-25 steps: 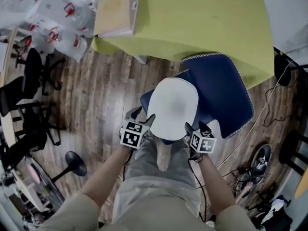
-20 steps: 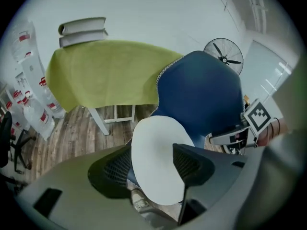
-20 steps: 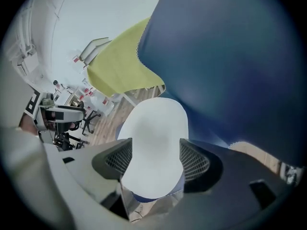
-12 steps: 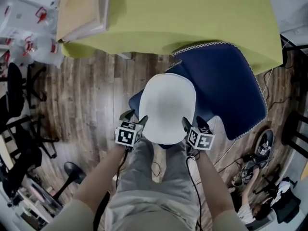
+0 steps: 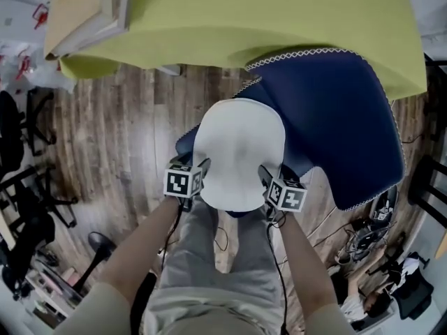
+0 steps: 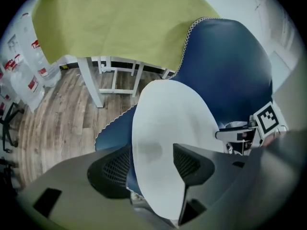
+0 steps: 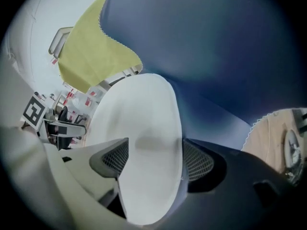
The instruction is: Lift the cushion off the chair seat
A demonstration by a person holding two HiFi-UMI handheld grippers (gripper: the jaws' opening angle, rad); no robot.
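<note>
The cushion (image 5: pixel 237 152) lay on the chair (image 5: pixel 342 117), which showed past it a little at the left and near edges and widely to the right. Behind the chair stood a cloth-draped table (image 5: pixel 279 19), and from the head view the chair's far edge overlapped the table's near edge. A flat box (image 5: pixel 84 12) lay on the table's left end. Office chairs (image 5: pixel 28 117) stood well apart at the far left on the floor (image 5: pixel 126 131). A shoe (image 5: pixel 383 215) and cables (image 5: pixel 328 232) lay on the floor near the chair's right corner. The person's legs (image 5: pixel 216 264) stood just before the cushion.
</note>
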